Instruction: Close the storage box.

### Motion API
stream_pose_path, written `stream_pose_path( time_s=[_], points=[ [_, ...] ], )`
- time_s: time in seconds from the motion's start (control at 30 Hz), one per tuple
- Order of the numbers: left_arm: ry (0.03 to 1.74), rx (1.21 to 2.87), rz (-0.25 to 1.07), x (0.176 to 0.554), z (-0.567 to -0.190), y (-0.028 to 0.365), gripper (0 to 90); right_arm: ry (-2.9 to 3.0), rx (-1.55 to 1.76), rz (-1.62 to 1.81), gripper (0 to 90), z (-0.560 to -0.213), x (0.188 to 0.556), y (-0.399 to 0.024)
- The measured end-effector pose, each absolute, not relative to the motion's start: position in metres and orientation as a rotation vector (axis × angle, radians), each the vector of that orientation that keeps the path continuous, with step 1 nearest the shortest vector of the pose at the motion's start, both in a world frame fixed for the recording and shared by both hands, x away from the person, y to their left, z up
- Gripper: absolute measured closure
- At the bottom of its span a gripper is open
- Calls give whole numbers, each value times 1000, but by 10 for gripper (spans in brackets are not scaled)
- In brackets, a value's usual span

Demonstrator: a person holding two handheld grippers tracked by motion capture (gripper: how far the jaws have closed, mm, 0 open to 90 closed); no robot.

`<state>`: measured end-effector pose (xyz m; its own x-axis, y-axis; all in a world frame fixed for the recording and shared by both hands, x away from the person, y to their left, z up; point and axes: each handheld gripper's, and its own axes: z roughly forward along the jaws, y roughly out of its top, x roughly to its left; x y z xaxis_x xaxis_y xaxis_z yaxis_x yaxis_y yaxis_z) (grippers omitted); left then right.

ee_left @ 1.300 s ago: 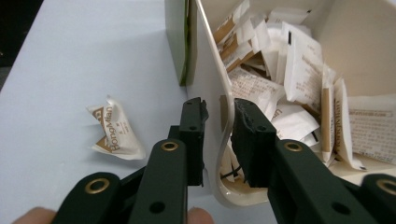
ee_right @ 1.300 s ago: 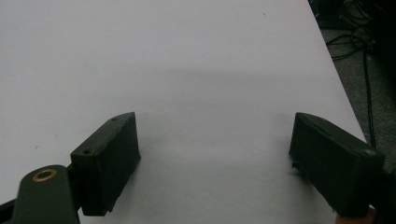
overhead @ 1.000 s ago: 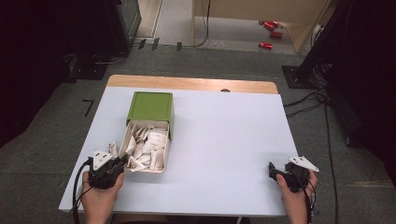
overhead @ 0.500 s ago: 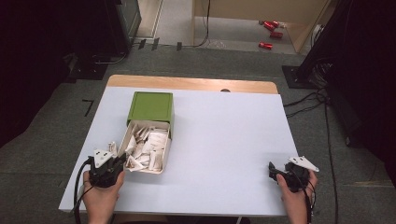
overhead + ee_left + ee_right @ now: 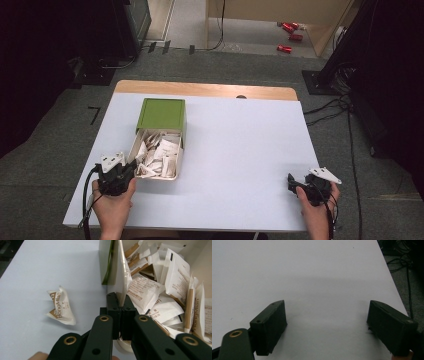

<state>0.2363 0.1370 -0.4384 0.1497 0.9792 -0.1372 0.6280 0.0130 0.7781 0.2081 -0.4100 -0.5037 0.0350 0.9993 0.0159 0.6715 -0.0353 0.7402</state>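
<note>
Red cans (image 5: 288, 36) on floor, cables (image 5: 327, 107)

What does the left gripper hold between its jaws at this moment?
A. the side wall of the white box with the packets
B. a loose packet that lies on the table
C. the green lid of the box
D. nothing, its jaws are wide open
A: in the left gripper view the left gripper has its jaws shut on the thin white wall of the box, while the loose packet lies apart on the table.

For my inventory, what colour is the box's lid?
Green lid, clearest in the high view.
</note>
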Motion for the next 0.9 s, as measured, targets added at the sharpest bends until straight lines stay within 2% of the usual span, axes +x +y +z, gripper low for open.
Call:
stream_pose_path(
  time_s=[0.7,0.87,0.9],
  points=[
    [1521,1732,663,265,-444,132,896,1692,1764,765,156,-504,208,-410],
    [1468,1733,600,263,-447,139,844,1692,1763,765,156,-504,208,-410],
    [1459,1731,589,261,-448,141,807,1692,1763,766,156,-504,208,-410]
  ],
)
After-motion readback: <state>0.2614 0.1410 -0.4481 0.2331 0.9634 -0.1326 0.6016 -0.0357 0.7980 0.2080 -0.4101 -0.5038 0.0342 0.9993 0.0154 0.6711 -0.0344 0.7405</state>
